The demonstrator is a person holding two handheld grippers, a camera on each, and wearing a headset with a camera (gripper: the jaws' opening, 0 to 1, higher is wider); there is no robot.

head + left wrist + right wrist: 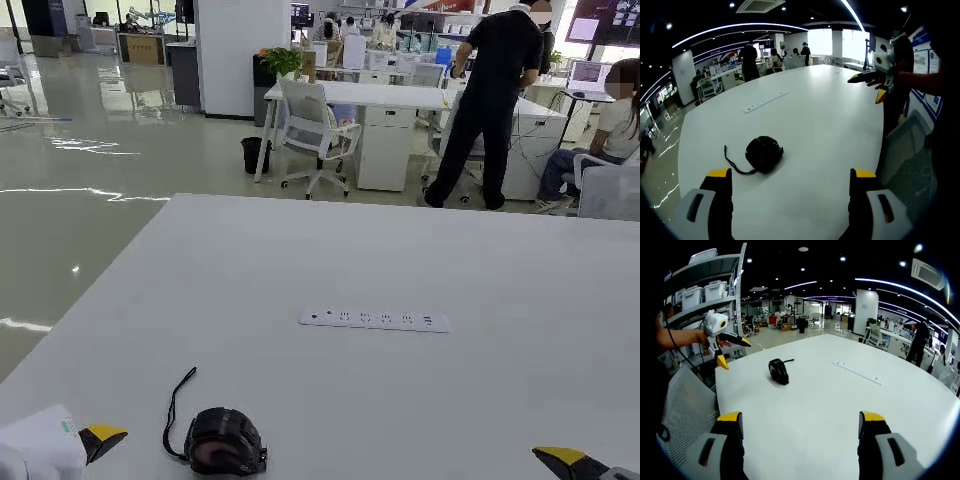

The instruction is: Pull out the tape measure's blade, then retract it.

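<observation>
My table (500, 400) is white, smooth and matt, with only a dull sheen. The tape (226, 441) on it has a black case, plastic or rubber by the look, slightly shiny on its domed side, and a thin black matt cord (172, 410). The far strip (374, 319) is white plastic. My left gripper (791, 173) and right gripper (802, 416) have white plastic shells, black matt jaws and yellow tips. The floor (90, 180), far left, is glossy and mirrors the lights. The near chair (682, 405) is grey mesh.
</observation>
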